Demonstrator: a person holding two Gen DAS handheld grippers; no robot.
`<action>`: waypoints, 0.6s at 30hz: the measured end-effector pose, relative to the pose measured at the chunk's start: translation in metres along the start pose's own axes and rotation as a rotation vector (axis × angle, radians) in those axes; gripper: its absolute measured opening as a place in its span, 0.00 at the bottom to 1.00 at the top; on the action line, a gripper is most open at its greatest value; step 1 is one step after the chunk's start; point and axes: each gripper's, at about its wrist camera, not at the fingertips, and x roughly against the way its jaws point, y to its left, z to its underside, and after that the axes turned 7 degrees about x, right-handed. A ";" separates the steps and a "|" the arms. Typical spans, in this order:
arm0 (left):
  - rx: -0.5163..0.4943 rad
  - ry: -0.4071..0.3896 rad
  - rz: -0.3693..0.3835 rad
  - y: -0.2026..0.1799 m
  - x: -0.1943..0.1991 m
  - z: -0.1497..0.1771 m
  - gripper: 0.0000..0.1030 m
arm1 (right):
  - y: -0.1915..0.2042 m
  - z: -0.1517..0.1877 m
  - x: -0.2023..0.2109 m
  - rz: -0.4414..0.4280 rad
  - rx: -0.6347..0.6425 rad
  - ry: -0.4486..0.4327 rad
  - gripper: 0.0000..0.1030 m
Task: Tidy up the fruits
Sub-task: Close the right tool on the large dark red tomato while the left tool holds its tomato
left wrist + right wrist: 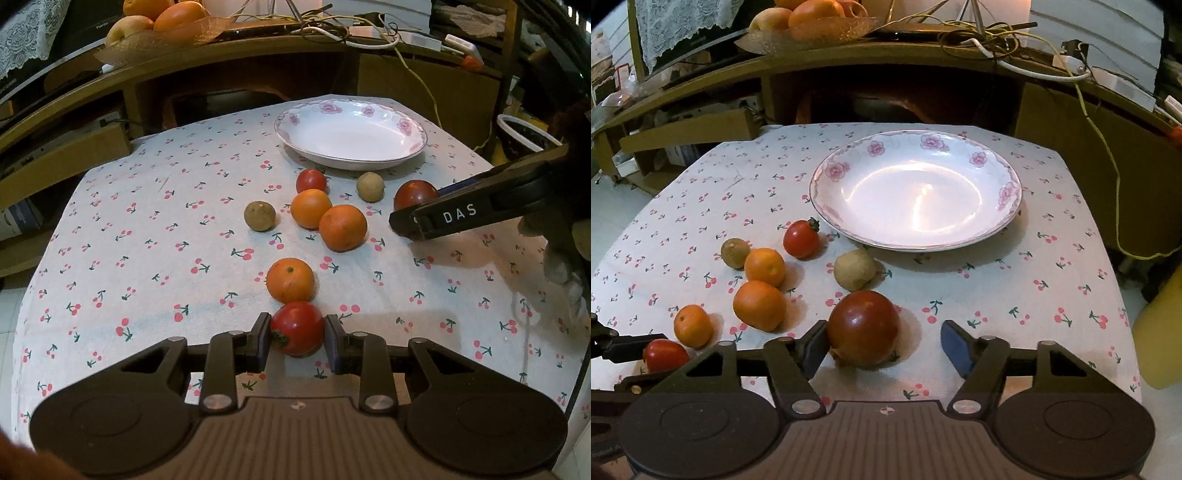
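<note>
Your left gripper was clamped on the near red tomato. Your right gripper stood half open around the dark tomato, only its left pad touching. Farther off, the flowered plate sat empty.

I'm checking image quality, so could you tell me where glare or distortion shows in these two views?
Right wrist view: bright glare streaks inside the plate, table edges bowed by the fisheye. Left wrist view: no glare on the plate, shelf curved strongly, corners dark.
</note>
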 end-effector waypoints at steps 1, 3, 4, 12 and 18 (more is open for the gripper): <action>0.000 0.000 -0.001 0.000 0.000 0.000 0.34 | 0.001 -0.001 0.000 0.001 0.005 0.002 0.60; -0.013 -0.002 -0.007 -0.002 0.001 0.000 0.34 | 0.005 -0.001 0.001 -0.010 0.025 0.004 0.47; -0.018 -0.002 -0.010 -0.003 0.001 0.000 0.34 | 0.007 -0.001 0.002 -0.019 0.033 0.004 0.44; -0.027 0.007 -0.013 -0.009 0.002 -0.006 0.34 | 0.011 -0.001 0.008 -0.025 0.048 0.022 0.38; -0.031 -0.001 -0.022 -0.015 0.005 -0.016 0.34 | 0.013 0.000 0.016 -0.033 0.052 0.017 0.38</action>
